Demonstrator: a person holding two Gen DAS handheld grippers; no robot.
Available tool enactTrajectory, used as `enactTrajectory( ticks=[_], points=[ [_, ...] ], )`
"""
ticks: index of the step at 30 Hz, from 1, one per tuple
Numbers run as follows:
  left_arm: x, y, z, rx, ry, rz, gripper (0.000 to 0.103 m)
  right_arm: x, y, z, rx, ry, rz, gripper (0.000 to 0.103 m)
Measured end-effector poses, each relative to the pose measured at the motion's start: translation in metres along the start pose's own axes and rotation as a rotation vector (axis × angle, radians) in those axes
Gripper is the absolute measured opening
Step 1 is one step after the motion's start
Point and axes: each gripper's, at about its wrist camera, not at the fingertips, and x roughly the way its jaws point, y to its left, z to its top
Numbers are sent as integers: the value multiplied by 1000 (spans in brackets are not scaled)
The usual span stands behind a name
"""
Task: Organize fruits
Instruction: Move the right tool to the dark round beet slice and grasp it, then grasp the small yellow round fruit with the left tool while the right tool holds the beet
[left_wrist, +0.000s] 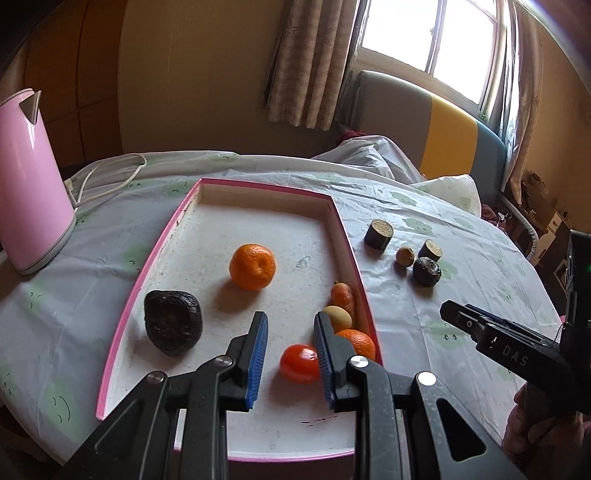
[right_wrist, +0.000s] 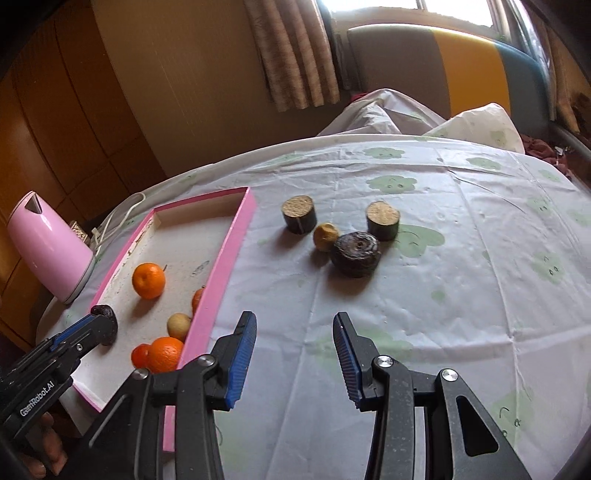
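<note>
On the cloth-covered table (right_wrist: 461, 295) lies a shallow pink-rimmed tray (left_wrist: 354, 243), its long axis running away from the left wrist camera toward the wall. Inside it sit a round orange (left_wrist: 252, 266) near the middle, a dark wrinkled fruit (left_wrist: 173, 322) by the left rim, and a cluster along the right rim: a small carrot-like orange piece (left_wrist: 343, 295) lying lengthwise beside the wall, a pale yellow fruit (left_wrist: 338, 316), a second orange (left_wrist: 360, 341) and a red-orange fruit (left_wrist: 298, 362). The left gripper (left_wrist: 291, 334) hovers above the tray floor with its jaws narrowly apart and nothing clasped; the red-orange fruit lies just below its right finger. Well right of the tray, four items stand grouped on the cloth: two cut cylinders (right_wrist: 299, 213) upright with flat faces up, a small yellowish fruit (right_wrist: 325, 236) and a dark flattened one (right_wrist: 355, 253). The right gripper (right_wrist: 295, 334) points toward that group, jaws apart and empty. A pink kettle (left_wrist: 27, 184) stands left of the tray.
</note>
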Motion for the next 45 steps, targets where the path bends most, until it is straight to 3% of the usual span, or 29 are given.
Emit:
enactTrajectory(
  ticks=[8, 17, 18, 20, 32, 34, 37, 45],
  points=[
    [6, -30, -5, 65, 24, -40, 26, -3, -29, -6, 39, 6, -48, 44],
    [14, -44, -12, 92, 48, -58, 26, 10, -36, 1, 11, 19, -73, 45],
    [14, -44, -12, 90, 47, -58, 26, 12, -36, 4, 5, 20, -73, 47],
    [15, -45, -12, 87, 45, -60, 26, 16, -36, 11, 6, 18, -68, 67],
    [22, -40, -8, 85, 52, -58, 26, 58, -24, 43, -73, 25, -131, 68],
    [22, -40, -7, 82, 53, -60, 26, 64, -24, 44, -77, 38, -145, 66],
    [23, -39, -6, 83, 53, -59, 26, 70, -24, 44, -74, 55, -151, 41],
    [22, -44, -3, 92, 50, -61, 26, 56, -35, 34, -57, 46, -163, 40]
  ],
)
